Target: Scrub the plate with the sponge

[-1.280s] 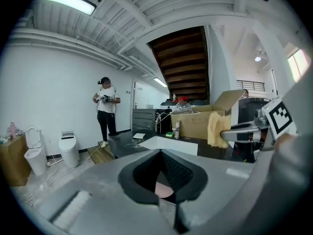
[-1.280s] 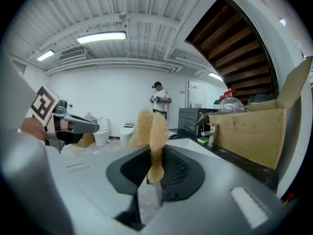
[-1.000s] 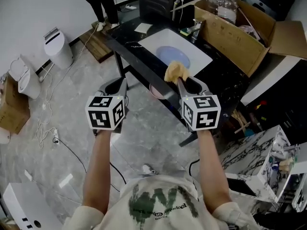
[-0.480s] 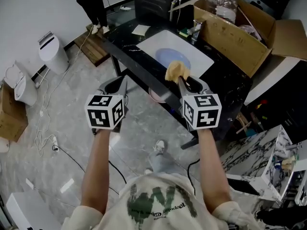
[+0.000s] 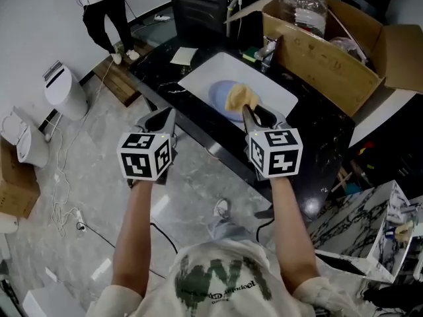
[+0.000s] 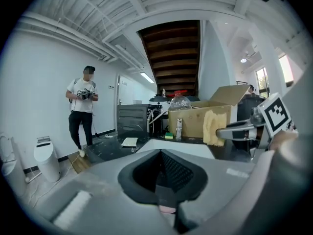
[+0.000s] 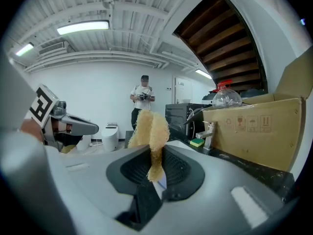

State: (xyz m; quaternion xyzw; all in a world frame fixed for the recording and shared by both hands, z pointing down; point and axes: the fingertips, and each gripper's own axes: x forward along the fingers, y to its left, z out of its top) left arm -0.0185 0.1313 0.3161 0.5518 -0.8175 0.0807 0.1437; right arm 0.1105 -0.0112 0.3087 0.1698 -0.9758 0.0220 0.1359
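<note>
A pale blue plate [image 5: 223,96] lies on a white mat [image 5: 198,76] on the black table [image 5: 317,144]. My right gripper [image 5: 248,113] is shut on a tan sponge [image 5: 240,98], which hangs in the air over the plate's near right edge in the head view. In the right gripper view the sponge [image 7: 149,127] sticks up from between the shut jaws of the right gripper [image 7: 155,155]. My left gripper [image 5: 163,119] is shut and holds nothing, out over the floor to the left of the table. The left gripper view shows the sponge [image 6: 211,127] off to the right.
A large open cardboard box [image 5: 330,45] holding a clear plastic bottle [image 5: 301,5] stands at the table's back right. A green-and-yellow sponge [image 5: 250,55], a sheet of paper [image 5: 182,56] and a black appliance [image 5: 198,2] sit behind the mat. A person [image 5: 99,12] stands far left.
Both grippers have come closer to the table. The sponge, before short of the plate, now hangs over its near edge. The right gripper keeps its hold; the left stays shut.
</note>
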